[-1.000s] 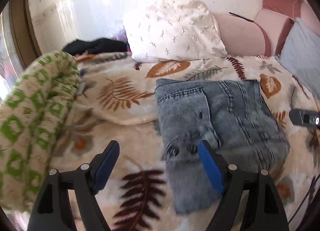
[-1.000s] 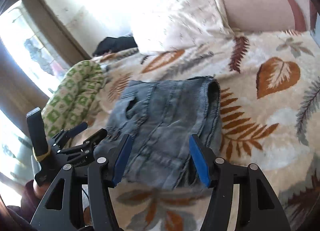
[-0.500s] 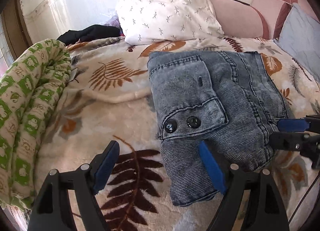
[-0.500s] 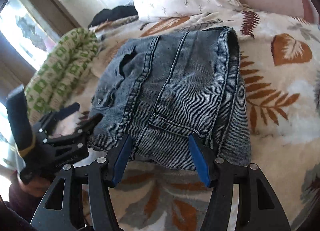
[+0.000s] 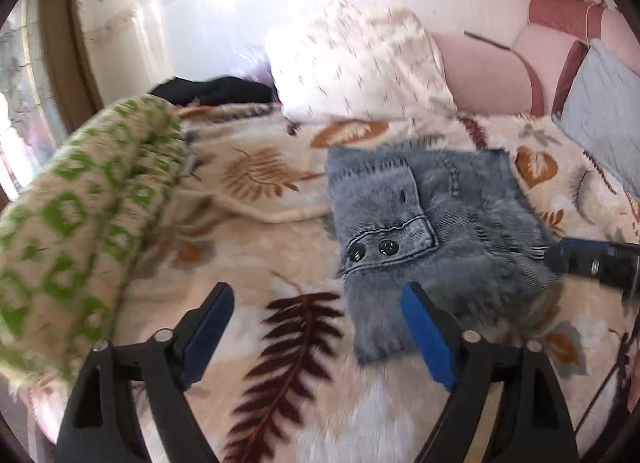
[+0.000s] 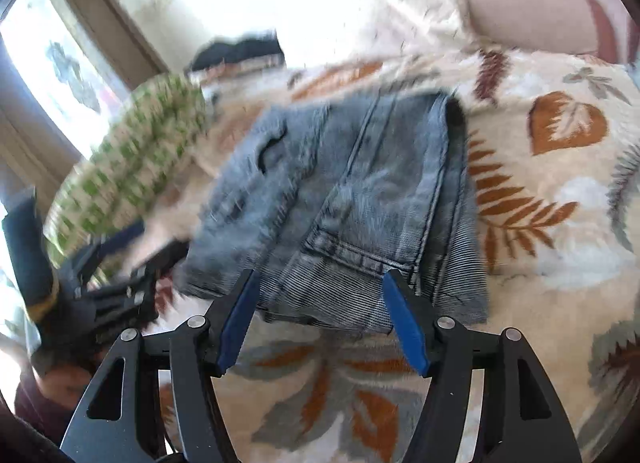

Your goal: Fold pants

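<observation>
On the leaf-patterned blanket (image 5: 256,247) the folded grey denim pants (image 5: 436,223) lie flat. The left gripper (image 5: 316,327) hovers beside their near corner, jaws opening wide and empty; the right gripper (image 6: 320,311) hangs at their near edge, jaws opening, not pressing cloth.

Grey-blue denim pants (image 5: 436,219), folded into a compact rectangle (buttoned pocket up), flat on bedspread

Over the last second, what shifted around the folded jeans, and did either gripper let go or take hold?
Both grippers are opening; neither holds anything. The left gripper dipped toward the jeans, then pulled back; the right gripper sits at their near edge. The jeans stayed folded on the leaf-print blanket.
</observation>
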